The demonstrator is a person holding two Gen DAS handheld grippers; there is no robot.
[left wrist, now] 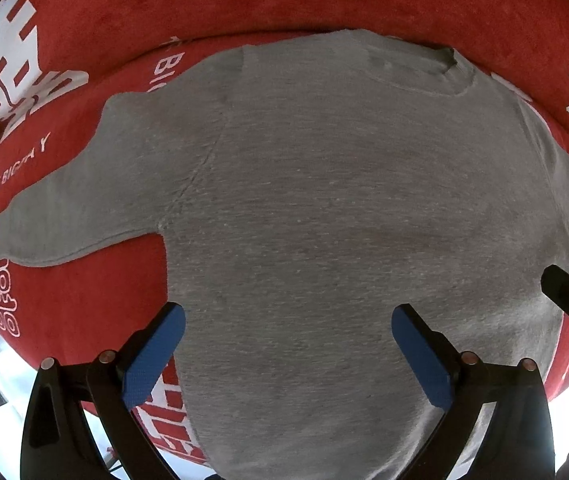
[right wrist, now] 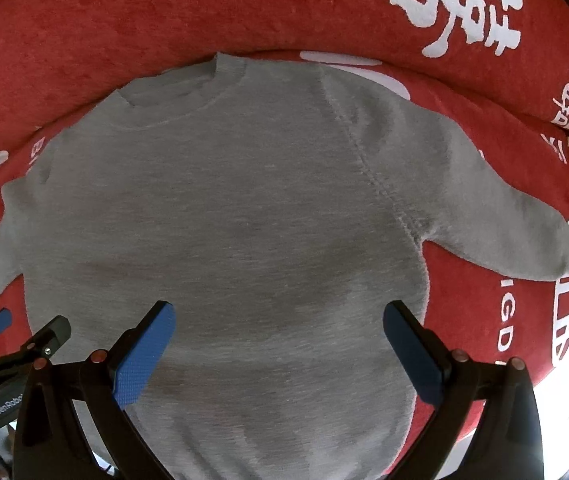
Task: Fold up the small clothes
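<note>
Fingers [left wrist: 164, 344] of the left gripper [left wrist: 288, 340] are spread wide over the lower part of a grey sweater [left wrist: 324, 208], with nothing held between the blue pads. Likewise, the right gripper [right wrist: 278, 336] is seen fully parted and empty above the same hem area. The sweater is laid flat, sleeves spread out to both sides, on a red cover [right wrist: 124, 20] printed with white characters.
</note>
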